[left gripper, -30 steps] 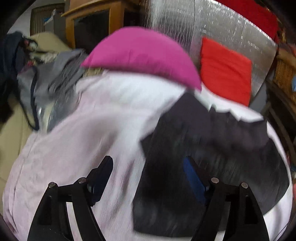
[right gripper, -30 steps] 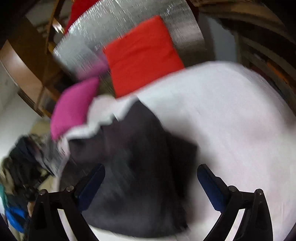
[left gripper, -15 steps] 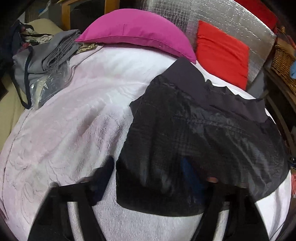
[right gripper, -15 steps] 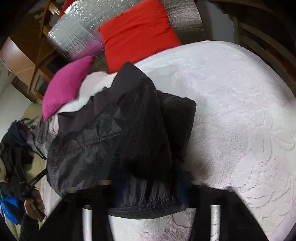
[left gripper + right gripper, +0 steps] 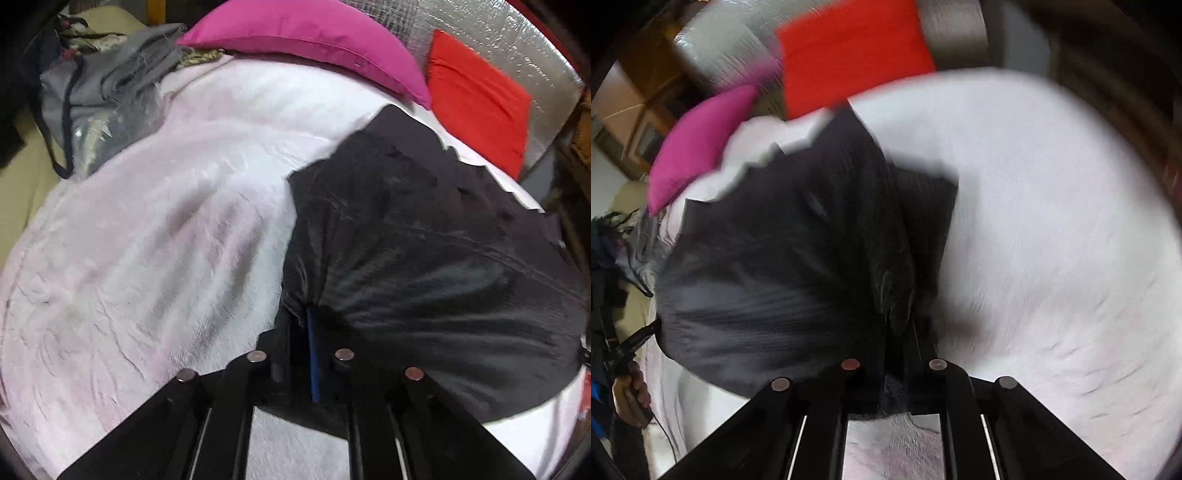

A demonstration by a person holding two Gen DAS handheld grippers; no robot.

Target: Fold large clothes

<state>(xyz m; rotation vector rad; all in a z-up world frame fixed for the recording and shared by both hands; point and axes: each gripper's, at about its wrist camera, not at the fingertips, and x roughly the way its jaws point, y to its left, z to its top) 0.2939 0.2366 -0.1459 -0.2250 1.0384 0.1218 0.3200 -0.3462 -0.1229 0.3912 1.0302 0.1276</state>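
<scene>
My left gripper [image 5: 301, 332] and right gripper [image 5: 905, 354] have jaws closing onto the near hem of the black jacket [image 5: 424, 251], which stretches from them across the bed [image 5: 166, 240] toward the pink pillow [image 5: 314, 33].

Black two-finger left gripper [image 5: 303, 321] with a thin blue pad strip and four round silvery pivot pins on angular linkage bars. Matching black right gripper [image 5: 905, 332], same pins, pale slots along its bars. Hand [image 5: 629, 393] on a dark handle, cable trailing, blue sleeve.
</scene>
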